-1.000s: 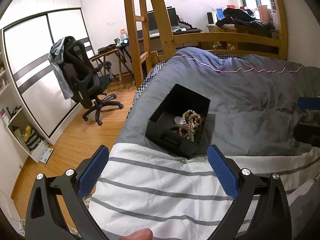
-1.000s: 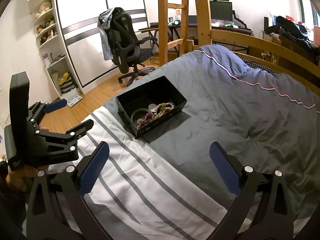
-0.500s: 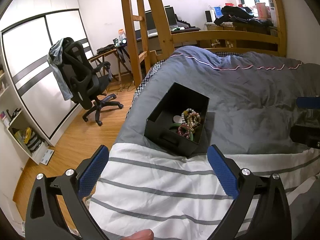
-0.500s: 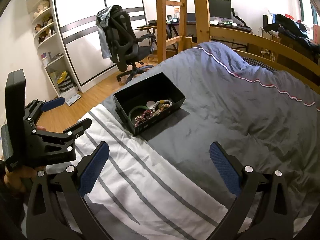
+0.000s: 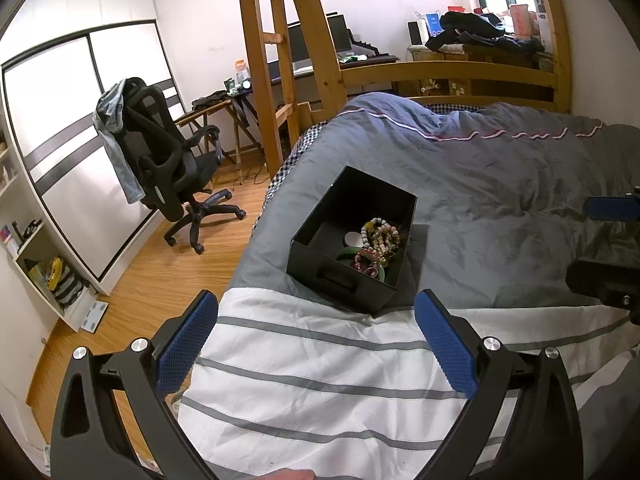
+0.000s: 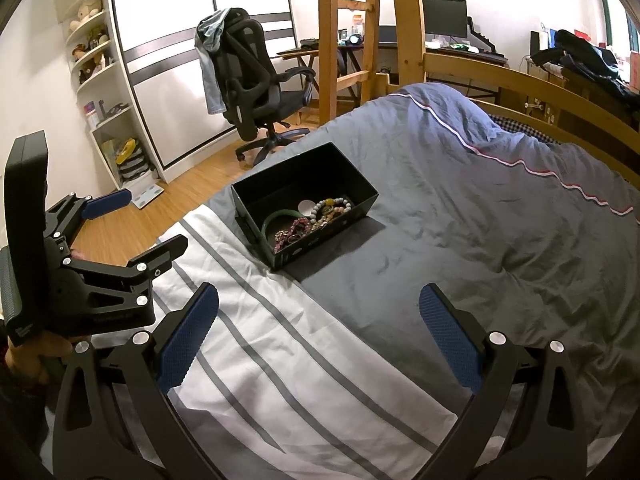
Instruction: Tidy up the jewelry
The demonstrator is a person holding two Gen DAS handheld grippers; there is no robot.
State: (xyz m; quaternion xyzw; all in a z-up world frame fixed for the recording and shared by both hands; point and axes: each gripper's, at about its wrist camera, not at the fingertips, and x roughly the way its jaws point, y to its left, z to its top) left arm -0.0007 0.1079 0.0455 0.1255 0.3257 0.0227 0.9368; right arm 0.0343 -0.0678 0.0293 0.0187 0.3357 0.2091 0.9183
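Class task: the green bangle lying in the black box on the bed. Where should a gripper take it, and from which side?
Probably grip the bare arc of the smooth green bangle at the black box's handle end. Come from above: the walls block the sides, and beaded bracelets overlap its other arc.

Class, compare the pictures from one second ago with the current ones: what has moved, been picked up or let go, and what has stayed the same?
Little changed. Both cameras shifted slightly, so the black box sits marginally differently in each view. Nothing was taken hold of or let go. The left gripper and right gripper stay open and empty, short of the box, and the bracelets still lie inside it on the grey duvet.
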